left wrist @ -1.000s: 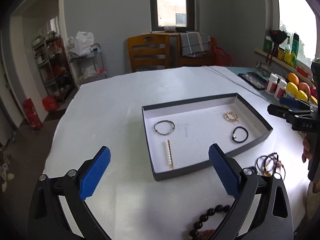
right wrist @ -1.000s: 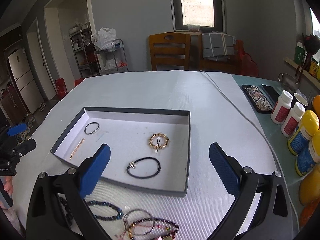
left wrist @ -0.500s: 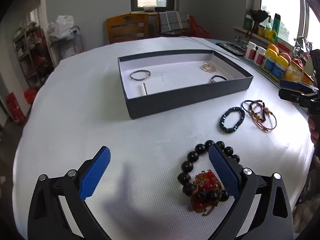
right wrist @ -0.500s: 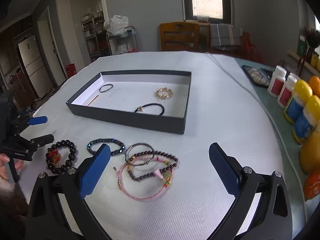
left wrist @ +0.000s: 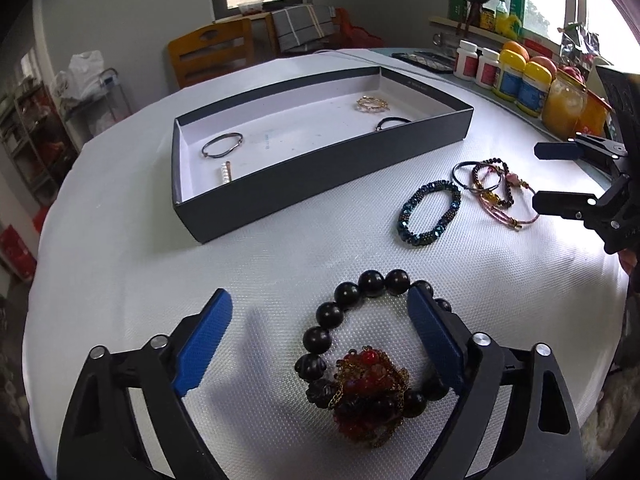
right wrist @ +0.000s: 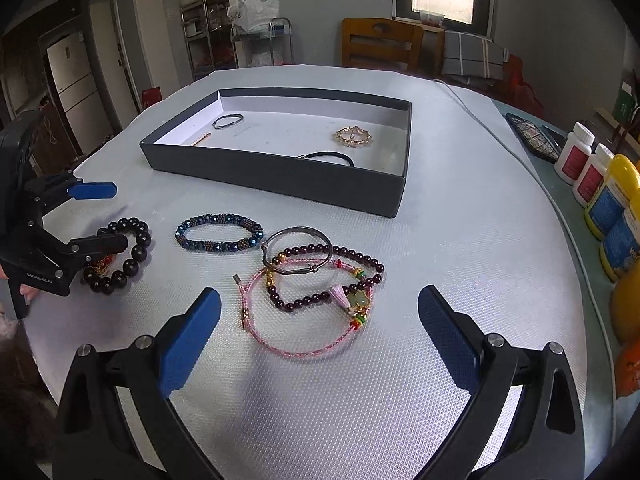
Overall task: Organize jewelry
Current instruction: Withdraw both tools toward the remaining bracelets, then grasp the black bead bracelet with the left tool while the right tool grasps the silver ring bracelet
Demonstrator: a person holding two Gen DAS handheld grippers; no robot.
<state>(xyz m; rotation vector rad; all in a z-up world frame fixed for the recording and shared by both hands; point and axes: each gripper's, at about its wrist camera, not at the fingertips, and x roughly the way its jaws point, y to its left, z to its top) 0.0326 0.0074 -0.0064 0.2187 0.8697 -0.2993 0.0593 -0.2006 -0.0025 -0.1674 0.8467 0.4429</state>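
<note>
A dark tray (left wrist: 320,168) (right wrist: 276,178) with a white floor holds a thin bangle (left wrist: 222,146), a pearl clip (left wrist: 226,172), a gold hoop (left wrist: 372,104) and a black hair tie (left wrist: 394,121). My left gripper (left wrist: 320,340) is open, low over a black bead bracelet with a red-gold charm (left wrist: 370,384); its right finger overlaps the beads. In the right wrist view it shows at the left (right wrist: 94,216). My right gripper (right wrist: 320,336) is open above a tangle of pink cord, garnet beads and a metal bangle (right wrist: 316,280). A blue bead bracelet (right wrist: 219,233) lies between.
Bottles and jars (left wrist: 516,80) and fruit line the table's right edge. A phone (right wrist: 532,136) and a white cable (right wrist: 480,120) lie beyond the tray. A wooden chair (right wrist: 380,46) stands at the far side.
Both grippers dropped lower and drew back from the tray. The left one closed in over the black bead bracelet; the right one now hovers over the tangled bracelets.
</note>
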